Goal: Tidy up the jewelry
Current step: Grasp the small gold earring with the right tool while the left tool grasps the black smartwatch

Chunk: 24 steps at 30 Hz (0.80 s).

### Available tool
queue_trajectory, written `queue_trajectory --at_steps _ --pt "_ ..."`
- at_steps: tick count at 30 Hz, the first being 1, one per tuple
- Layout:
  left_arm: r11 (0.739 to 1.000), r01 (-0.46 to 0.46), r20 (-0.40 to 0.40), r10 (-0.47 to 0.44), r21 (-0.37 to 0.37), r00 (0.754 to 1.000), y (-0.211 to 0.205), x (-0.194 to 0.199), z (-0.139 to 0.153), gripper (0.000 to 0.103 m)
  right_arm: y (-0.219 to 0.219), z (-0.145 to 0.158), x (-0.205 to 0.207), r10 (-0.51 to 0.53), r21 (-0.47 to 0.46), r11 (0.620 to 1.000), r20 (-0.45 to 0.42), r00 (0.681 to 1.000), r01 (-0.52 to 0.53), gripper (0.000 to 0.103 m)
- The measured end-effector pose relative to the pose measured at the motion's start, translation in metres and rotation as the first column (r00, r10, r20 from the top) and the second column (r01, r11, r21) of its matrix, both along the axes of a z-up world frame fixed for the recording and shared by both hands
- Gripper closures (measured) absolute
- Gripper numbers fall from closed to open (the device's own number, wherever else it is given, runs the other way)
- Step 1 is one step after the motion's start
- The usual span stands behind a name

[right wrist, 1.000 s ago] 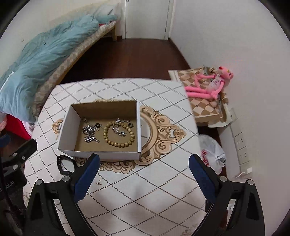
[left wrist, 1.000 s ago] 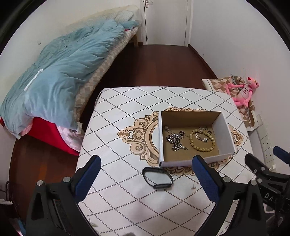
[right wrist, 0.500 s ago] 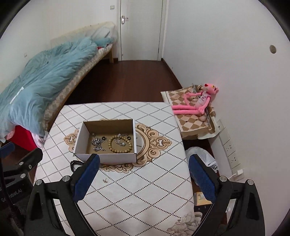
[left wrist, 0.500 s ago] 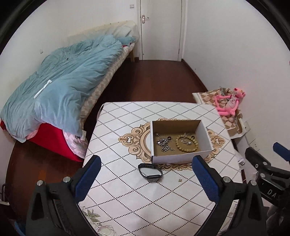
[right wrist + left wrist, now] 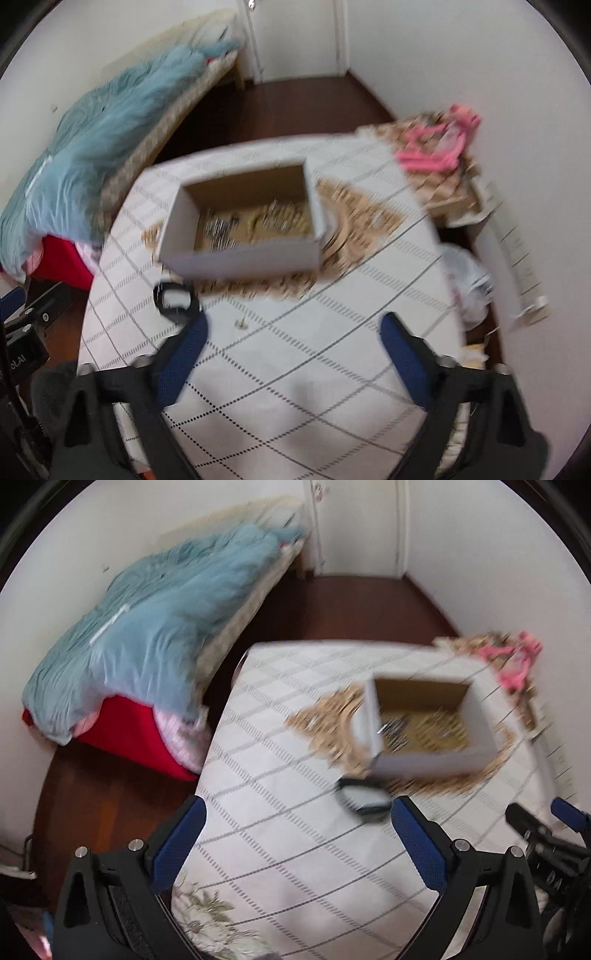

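An open cardboard box [image 5: 424, 753] stands on the patterned table [image 5: 280, 782] and holds blurred silver chains and a beaded bracelet [image 5: 280, 218]. The box also shows in the right wrist view [image 5: 240, 262]. A black band [image 5: 364, 799] lies on the table just in front of the box's left corner; it also shows in the right wrist view [image 5: 173, 299]. A tiny loose piece [image 5: 242, 324] lies near it. My left gripper [image 5: 299, 843] is open and empty above the table's near side. My right gripper [image 5: 291, 354] is open and empty; its left finger is close to the band.
A bed with a blue duvet [image 5: 155, 635] stands left of the table. A pink plush toy [image 5: 439, 147] lies on a low stand at the right. A white plastic bag [image 5: 465, 277] and a wall socket strip [image 5: 517, 258] are beside the table's right edge.
Both views are now motion-blurred. Both grippers have swung back down and closer to the table; the box and band look larger than half a second ago. Both stay open.
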<state>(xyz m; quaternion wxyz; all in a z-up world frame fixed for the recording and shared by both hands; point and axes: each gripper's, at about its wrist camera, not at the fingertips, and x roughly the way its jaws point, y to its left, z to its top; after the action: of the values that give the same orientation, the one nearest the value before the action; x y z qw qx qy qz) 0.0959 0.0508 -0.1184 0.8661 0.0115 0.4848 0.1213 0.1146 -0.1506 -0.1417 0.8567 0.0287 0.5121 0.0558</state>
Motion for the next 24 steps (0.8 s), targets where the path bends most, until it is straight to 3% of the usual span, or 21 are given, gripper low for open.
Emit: queue_trajectory --at_steps 1,4,9,12,16,18,24 --pt "1.0 -0.01 -0.024 0.011 0.007 1.0 0.005 0.0 -0.01 0.001 0.005 -0.015 0.002 0.01 0.007 1.0 -0.022 1.0 -0.01 0.033" --pt "0.999 -0.049 -0.083 0.05 0.017 0.995 0.02 -0.001 -0.038 0.001 0.02 -0.053 0.009 0.046 0.067 0.997 -0.073 0.996 -0.041 0.036" --pt "0.995 -0.101 -0.152 0.101 0.013 0.983 0.042 0.003 -0.07 0.001 0.038 -0.089 0.015 0.066 0.124 0.991 -0.07 0.995 -0.057 0.054" --pt "0.995 -0.103 -0.168 0.104 0.014 0.98 0.044 0.004 -0.079 0.001 0.046 -0.098 0.018 0.067 0.108 0.992 -0.053 0.996 -0.061 0.058" --pt "0.995 -0.098 -0.17 0.098 0.003 0.981 0.042 0.009 -0.081 0.001 0.057 -0.104 0.02 0.092 0.058 0.994 -0.032 0.995 -0.09 0.075" --pt "0.996 -0.089 -0.167 0.087 -0.006 0.982 0.039 0.013 -0.08 0.001 0.063 -0.105 0.019 0.099 0.0 0.995 -0.013 0.995 -0.099 0.095" --pt "0.996 -0.045 -0.159 0.032 -0.081 0.987 0.015 0.026 -0.079 0.001 0.039 -0.099 0.019 0.036 0.042 0.999 -0.018 0.999 -0.035 0.095"
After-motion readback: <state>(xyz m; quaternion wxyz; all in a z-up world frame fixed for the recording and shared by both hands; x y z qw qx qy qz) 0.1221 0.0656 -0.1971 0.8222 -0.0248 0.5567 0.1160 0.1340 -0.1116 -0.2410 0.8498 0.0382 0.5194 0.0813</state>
